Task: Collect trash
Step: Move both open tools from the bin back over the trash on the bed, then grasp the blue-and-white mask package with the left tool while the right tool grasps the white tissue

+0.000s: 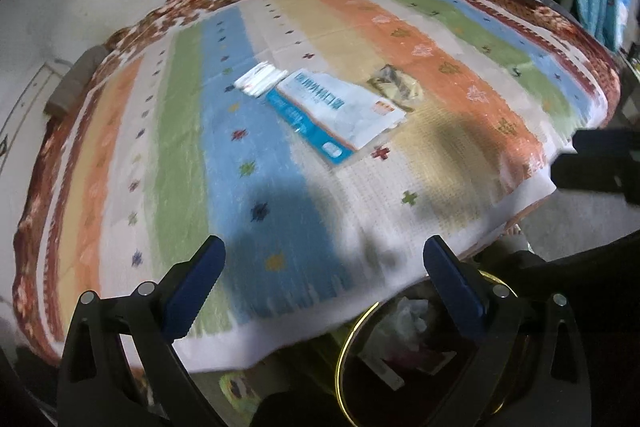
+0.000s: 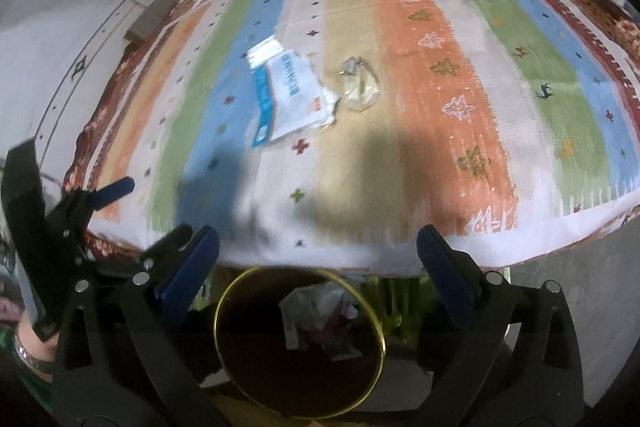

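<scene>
Both tools, left [image 1: 324, 259] and right [image 2: 318, 247], stand wide apart and empty over the gold-rimmed bin [image 2: 378, 323] at the bed's near edge. Farther off on the striped blanket [image 2: 460, 131] lie a blue-and-white packet [image 2: 286, 95], white wrapper [image 2: 264, 53] and clear crumpled bag [image 2: 360, 87]: probably light, limp, slippery film, best pinched at a raised edge.

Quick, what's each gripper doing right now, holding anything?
Left gripper: open, holding nothing.
Right gripper: open, holding nothing, above the bin.
</scene>
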A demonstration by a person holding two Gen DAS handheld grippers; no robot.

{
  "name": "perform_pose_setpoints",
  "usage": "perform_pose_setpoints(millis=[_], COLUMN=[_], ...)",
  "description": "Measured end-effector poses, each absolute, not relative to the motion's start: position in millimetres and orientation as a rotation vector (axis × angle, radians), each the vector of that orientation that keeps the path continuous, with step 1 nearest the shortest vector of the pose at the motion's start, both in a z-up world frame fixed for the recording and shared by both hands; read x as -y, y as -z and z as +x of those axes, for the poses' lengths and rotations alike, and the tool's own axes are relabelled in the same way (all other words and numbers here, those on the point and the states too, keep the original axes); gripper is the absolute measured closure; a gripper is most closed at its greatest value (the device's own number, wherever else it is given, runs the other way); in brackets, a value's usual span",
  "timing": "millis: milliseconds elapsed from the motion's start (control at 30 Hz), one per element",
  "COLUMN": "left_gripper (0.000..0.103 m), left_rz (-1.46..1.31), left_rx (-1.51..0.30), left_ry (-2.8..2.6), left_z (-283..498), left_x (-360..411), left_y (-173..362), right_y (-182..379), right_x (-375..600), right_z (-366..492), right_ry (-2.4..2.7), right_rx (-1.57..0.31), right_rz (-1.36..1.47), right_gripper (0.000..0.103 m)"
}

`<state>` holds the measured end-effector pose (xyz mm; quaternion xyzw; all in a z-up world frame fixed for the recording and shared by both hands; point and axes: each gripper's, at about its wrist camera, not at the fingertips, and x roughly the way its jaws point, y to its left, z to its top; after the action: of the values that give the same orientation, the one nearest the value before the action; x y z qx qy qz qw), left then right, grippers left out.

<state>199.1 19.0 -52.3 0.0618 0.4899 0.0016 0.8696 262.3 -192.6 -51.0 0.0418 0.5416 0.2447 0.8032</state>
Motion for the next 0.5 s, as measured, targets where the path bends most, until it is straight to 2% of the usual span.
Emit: perform_pose_setpoints(millis=[233,500], left_gripper=[0.007,0.021], left_rz=[0.188,0.221], left_rx=[-1.029,-1.043], left_ry=[0.051,0.079], left_z=[223,256], left_x=[-18,-13], left_y=[74,103], right_y=[65,85], right_x=[199,198], right_z=[304,343], right_ry=[-0.483,-0.458], right_rx=[-1.207,-1.244], right_rz=[0.189,0.282], right_gripper=[0.009,0.009])
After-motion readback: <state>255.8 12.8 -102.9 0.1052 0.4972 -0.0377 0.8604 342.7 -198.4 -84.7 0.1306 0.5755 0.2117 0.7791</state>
